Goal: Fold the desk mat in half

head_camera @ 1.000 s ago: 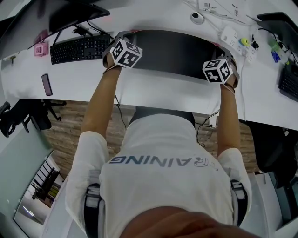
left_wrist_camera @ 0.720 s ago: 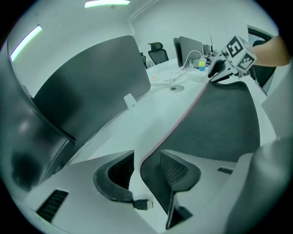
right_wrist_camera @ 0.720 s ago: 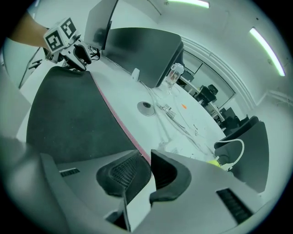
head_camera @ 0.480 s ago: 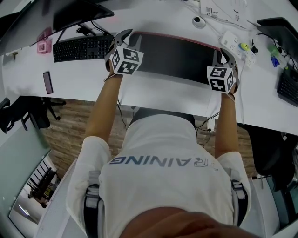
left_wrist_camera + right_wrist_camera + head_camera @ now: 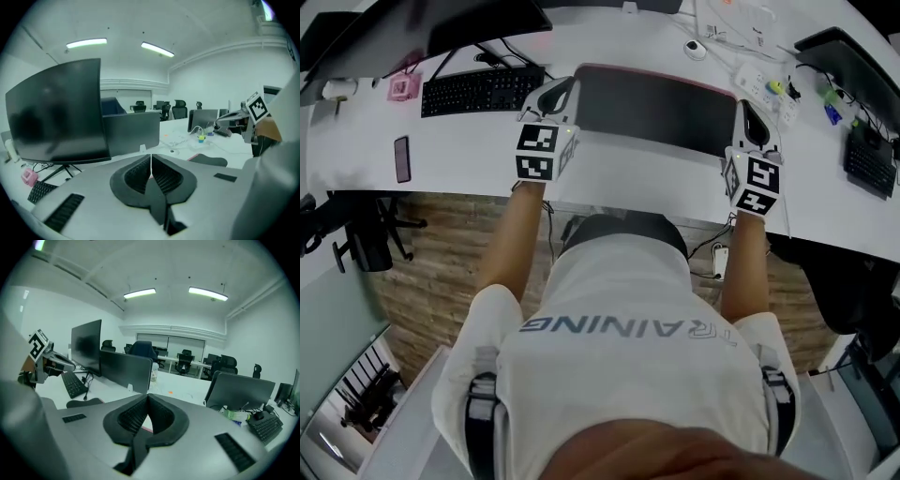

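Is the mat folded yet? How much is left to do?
Not folded yet. Done: the left gripper and right gripper have just closed, each apparently pinching one end of the black desk mat. In hand: those ends hump up off the white desk while the middle lies spread flat. Left: carrying one half over the other and laying it down.

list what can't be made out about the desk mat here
Head view: desk mat side edges sit partly behind the left hand-held gripper and right hand-held gripper.
Gripper views: both jaws have just closed; only a pale sliver shows between them, too thin to name.
Head view: small desk items too small.
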The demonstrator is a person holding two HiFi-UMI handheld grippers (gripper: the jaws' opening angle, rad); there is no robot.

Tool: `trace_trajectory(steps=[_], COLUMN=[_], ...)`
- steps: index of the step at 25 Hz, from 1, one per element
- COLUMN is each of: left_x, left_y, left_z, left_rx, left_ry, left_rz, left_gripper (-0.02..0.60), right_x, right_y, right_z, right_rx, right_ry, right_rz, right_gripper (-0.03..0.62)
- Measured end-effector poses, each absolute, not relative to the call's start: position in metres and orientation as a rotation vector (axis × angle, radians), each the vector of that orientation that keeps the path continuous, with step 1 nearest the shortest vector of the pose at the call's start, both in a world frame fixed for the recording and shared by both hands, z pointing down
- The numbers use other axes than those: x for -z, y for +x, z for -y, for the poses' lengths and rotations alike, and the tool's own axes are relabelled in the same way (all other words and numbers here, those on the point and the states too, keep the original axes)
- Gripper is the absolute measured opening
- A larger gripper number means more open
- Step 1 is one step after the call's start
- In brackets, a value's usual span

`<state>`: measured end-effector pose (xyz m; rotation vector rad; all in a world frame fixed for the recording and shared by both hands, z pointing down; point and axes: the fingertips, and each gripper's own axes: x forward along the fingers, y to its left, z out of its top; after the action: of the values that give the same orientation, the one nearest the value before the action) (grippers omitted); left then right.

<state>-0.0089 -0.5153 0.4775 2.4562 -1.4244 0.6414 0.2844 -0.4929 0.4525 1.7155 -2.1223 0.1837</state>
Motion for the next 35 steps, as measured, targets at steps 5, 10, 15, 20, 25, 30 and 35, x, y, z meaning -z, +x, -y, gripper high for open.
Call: trace_trajectory(steps=[5, 10, 15, 20, 25, 30, 35], left_x=[-0.404, -0.354, -0.336, -0.319, -0.306, -0.302, -0.300], left_y=[-0.020, -0.021, -0.028, -0.041, -0.046, -0.047, -0.046], left_z=[0.457, 0.401, 0.351, 0.327, 0.318, 0.315, 0.312], left_rx=[-0.393, -0.236, -0.209, -0.156, -0.143, -0.131, -0.122], left_ry=[2.502, 2.562, 2.598, 2.608, 2.638, 2.655, 2.672], left_rz=[1.465, 1.446, 1.439, 1.454, 1.467, 1.456, 1.431], left_gripper=[0.035, 0.035, 0.035, 0.035, 0.035, 0.035, 0.037], right_x=[-0.382, -0.329, -0.291, -0.274, -0.274, -0.272, -0.274], right_y=[0.257, 0.243, 0.230, 0.217, 0.211, 0.209, 0.204], right_z=[0.432, 0.375, 0.333, 0.304, 0.293, 0.289, 0.288], right_rx=[-0.083, -0.001, 0.052, 0.101, 0.074, 0.077, 0.074], right_ry=[1.804, 1.891, 1.935, 1.927, 1.934, 1.937, 1.923], right_rz=[2.202, 2.255, 2.311, 2.320, 2.329, 2.320, 2.331], right_gripper=[0.023, 0.023, 0.021, 0.021, 0.021, 0.021, 0.021])
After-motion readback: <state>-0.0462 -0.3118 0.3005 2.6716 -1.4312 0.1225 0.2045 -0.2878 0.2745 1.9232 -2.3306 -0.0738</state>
